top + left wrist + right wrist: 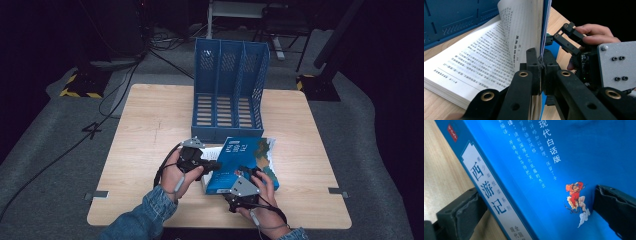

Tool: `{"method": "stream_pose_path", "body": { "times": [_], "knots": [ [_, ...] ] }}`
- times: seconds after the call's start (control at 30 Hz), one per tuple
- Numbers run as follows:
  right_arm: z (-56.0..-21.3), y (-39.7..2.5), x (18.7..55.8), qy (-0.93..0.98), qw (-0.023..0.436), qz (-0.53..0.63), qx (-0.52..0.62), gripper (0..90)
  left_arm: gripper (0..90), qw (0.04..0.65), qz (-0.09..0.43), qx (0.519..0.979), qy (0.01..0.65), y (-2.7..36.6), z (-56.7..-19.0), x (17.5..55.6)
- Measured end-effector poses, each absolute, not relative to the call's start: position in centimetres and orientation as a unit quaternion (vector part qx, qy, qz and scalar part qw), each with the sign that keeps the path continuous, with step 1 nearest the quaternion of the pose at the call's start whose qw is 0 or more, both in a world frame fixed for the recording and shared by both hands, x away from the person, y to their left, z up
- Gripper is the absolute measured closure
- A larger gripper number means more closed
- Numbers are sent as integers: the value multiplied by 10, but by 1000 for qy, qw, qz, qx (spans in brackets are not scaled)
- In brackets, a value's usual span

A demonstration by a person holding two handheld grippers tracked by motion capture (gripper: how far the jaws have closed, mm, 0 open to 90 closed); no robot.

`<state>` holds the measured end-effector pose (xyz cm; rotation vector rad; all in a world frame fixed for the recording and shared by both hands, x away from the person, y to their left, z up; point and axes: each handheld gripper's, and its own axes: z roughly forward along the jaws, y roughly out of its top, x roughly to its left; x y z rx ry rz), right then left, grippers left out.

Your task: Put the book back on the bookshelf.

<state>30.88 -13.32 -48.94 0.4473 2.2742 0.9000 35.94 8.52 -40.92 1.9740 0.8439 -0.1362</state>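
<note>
Two grippers on one blue book [248, 162], lying open on the table [150, 120] just in front of the blue file rack [230, 90]. Left gripper [541, 72] clamped tight on the lifted cover and a few pages. Right gripper [536, 205] straddles the spine, jaws wide; contact looks likely, can't confirm.

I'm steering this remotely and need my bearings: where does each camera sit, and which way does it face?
High view: above the person's side, looking forward and down on the table, blue file rack and book; both forearms and hands show.
Left gripper view: on the left gripper, looking along jaws clamped on the book's cover and some pages; the other hand shows.
Right gripper view: on the right gripper, facing the cover, one jaw on each side of the book.
All three share the book.
</note>
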Motion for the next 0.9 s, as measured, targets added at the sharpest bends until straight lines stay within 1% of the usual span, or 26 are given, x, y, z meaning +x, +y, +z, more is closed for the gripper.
{"method": "stream_pose_path", "body": {
  "times": [0.1,0.23,0.43,0.53,0.67,0.7,0.77,0.8,0.87,0.9],
  "knots": [
    [-489,-132,309,866,329,338,168,0,868,476,-51,808,342,83,-408,358],
    [-490,-131,309,866,334,334,163,0,868,477,-57,806,347,85,-409,360],
    [-497,-124,308,857,375,324,138,0,867,472,-61,805,355,86,-413,361],
    [-501,-123,310,858,383,317,133,0,863,461,-52,809,361,85,-416,361],
    [-502,-123,314,866,371,312,124,0,852,454,-21,813,364,84,-417,357],
    [-502,-123,315,867,367,314,122,0,844,452,-12,814,364,84,-418,356],
    [-502,-125,317,870,355,322,118,0,791,450,1,814,368,84,-421,355],
    [-502,-127,320,871,345,330,114,0,780,451,-4,812,370,86,-423,355],
    [-503,-129,322,871,338,339,110,0,692,446,-21,808,385,89,-429,355],
    [-503,-130,322,871,337,341,109,2,689,434,-27,811,391,91,-433,355]
  ]
}}
